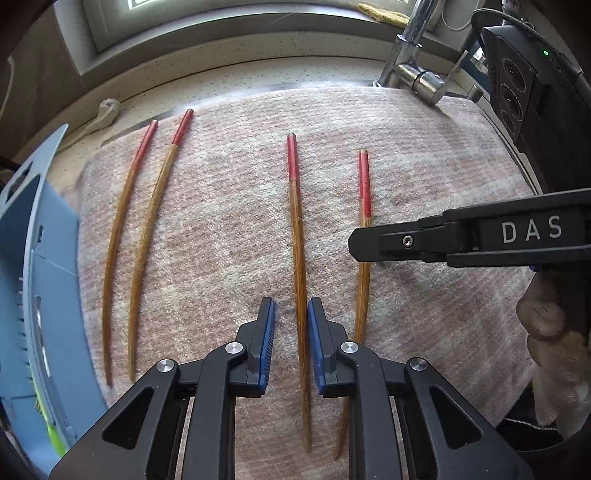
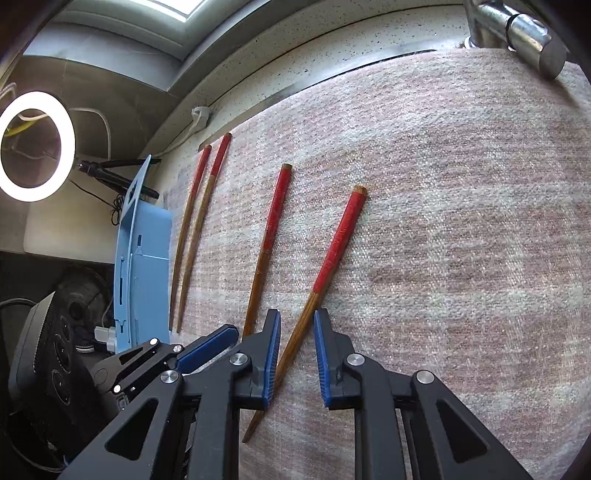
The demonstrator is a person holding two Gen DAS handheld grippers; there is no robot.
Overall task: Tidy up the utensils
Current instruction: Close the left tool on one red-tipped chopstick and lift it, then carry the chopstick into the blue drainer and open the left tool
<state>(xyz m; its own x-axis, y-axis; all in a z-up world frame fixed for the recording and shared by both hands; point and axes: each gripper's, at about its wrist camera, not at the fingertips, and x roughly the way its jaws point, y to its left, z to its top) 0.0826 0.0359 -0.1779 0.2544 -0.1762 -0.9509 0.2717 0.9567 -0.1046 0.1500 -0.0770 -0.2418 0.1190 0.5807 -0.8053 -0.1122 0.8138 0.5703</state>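
Left wrist view: four chopsticks [image 1: 297, 236] on one towel [image 1: 229, 206], each hand-held gripper [image 1: 291, 325] narrowly parted, holding nothing.

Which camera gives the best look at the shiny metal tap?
The left wrist view: the chrome tap shows its base, lever and rising spout. The right wrist view catches only a cropped piece of it at the top corner.

Left matte-black plastic tongs [image 1: 291, 343]: angular linkage arms with triangular cut-outs, round silver pivot screws, ribbed blue rubber pads [image 1: 267, 345]. Right matte-black tongs [image 2: 297, 356]: same build, white "DAS" lettering on one finger's side. Knitted off-white glove on right hand [image 1: 554, 354]. Black camera housing, green LED.
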